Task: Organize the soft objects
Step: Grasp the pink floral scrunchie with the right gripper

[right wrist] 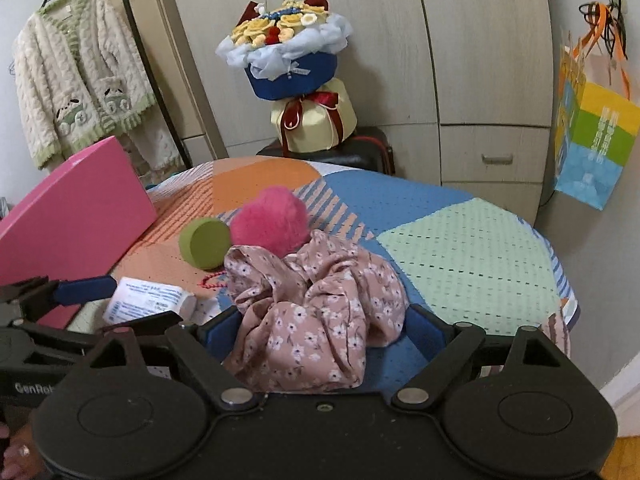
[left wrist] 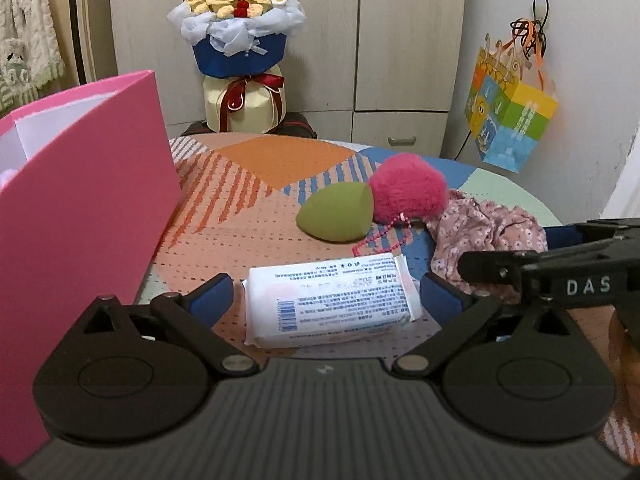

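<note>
A white tissue pack [left wrist: 332, 300] lies on the patterned tablecloth between the open fingers of my left gripper [left wrist: 326, 300]. Beyond it lie a green sponge egg [left wrist: 336, 212] and a pink fluffy pompom [left wrist: 408, 188] with a bead chain. A crumpled pink floral cloth [right wrist: 316, 320] lies between the open fingers of my right gripper [right wrist: 324, 332]; the fingers flank it without squeezing. The cloth also shows in the left wrist view [left wrist: 488, 232]. The egg [right wrist: 206, 248], pompom [right wrist: 270, 220] and tissue pack [right wrist: 148, 300] lie to its left.
A pink box [left wrist: 80, 216] stands open at the table's left; it also shows in the right wrist view [right wrist: 76, 216]. A flower bouquet [right wrist: 292, 76] stands behind the table before a wardrobe. A colourful paper bag [right wrist: 596, 136] hangs on the right wall. A knitted cardigan [right wrist: 80, 76] hangs at left.
</note>
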The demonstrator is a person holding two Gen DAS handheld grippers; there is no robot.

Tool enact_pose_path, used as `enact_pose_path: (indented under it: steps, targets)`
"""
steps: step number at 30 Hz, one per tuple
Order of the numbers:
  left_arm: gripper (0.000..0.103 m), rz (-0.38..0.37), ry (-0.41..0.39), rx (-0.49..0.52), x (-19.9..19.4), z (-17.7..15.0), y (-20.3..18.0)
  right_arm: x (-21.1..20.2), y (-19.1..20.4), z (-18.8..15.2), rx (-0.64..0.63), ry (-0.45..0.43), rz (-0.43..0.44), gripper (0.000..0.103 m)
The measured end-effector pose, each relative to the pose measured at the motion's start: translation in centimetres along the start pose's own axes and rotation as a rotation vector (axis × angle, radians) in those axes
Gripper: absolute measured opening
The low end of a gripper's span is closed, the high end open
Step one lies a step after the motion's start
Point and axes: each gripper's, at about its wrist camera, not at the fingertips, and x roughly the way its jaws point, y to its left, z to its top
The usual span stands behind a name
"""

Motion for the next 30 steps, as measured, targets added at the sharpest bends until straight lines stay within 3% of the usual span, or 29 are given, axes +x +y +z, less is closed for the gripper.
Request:
enact_pose_path:
  steps: [3, 5, 6, 8, 10, 20, 30]
  targets:
    - [0.103, -0.014, 0.045, 0.003, 0.8, -0.5, 0.0, -0.1, 0.6, -0.4, -0.070, -0.007, -0.019, 0.081]
    - [0.103, 0.003, 0.019, 0.010, 0.7, -0.8, 0.0, -0.5, 1.5, -0.8, -0.134, -0.015, -0.015, 0.057]
    - [0.103, -0.001, 0.015, 0.002, 0.7, -0.9, 0.1, -0.6, 1.8, -0.9, -0.155, -0.018, -0.015, 0.053]
    - [0.098, -0.013, 0.014, -0.016, 0.5, -0.8, 0.3, -1.1, 2.6, -1.2, -0.190, -0.026, -0.009, 0.030]
    - [0.083, -0.020, 0.007, -0.028, 0.1, -0.7, 0.6, -1.6, 3.1, -1.5, -0.206, -0.029, -0.013, 0.020]
    - [0.080, -0.046, 0.006, -0.023, -1.9, -1.3, 1.2, -5.5, 5.9, -3.9, -0.199, -0.060, -0.047, 0.018]
    - [0.080, -0.130, -0.011, -0.006, -6.1, -3.1, 2.1, -8.0, 7.7, -5.4, -0.130, -0.061, -0.075, 0.018]
